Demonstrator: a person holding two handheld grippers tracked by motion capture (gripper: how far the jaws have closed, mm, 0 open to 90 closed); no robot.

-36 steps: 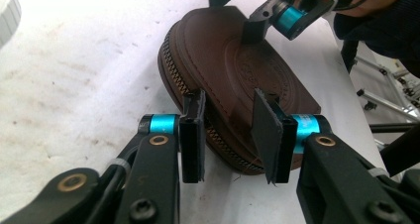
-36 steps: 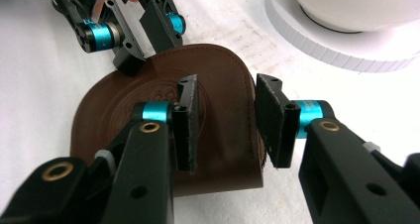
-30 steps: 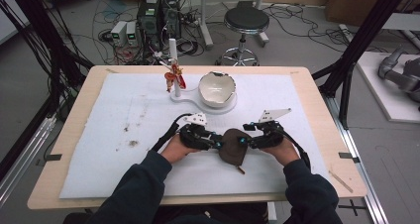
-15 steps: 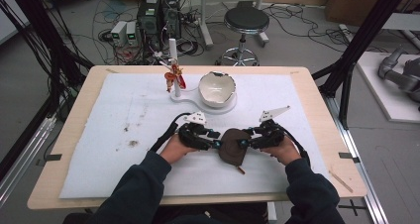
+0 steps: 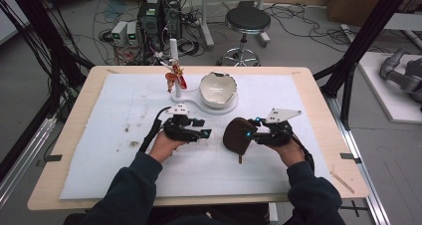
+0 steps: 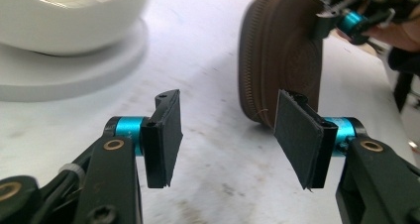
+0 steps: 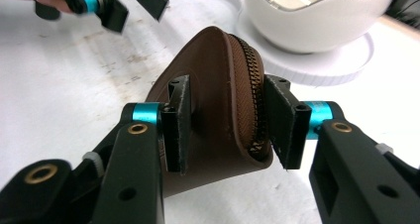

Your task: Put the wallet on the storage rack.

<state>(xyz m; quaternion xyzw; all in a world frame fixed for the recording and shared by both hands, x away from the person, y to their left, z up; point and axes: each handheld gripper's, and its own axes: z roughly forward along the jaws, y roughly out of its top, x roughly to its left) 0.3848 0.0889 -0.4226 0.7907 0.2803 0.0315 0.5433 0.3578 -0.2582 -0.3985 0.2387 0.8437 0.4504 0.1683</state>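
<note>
Two grippers were seen: right gripper [image 7: 225, 125] was clenched on the brown zip pouch [image 7: 218, 110], held on edge above the white mat [image 5: 298, 100], near the bowl [image 5: 217, 88]. Left gripper [image 6: 225, 135], jaws spread, had let go & been drawn clear vs. 0.5 s ago; pouch judged handed to right.

Brown pouch, white bowl, black-and-teal tools

The zippered pouch [image 7: 218, 130] is dark brown with a brown zip; the bowl [image 5: 217, 89] is glossy white; both tools have black pads and teal collars; the mat [image 5: 99, 135] is white with brownish specks.
</note>
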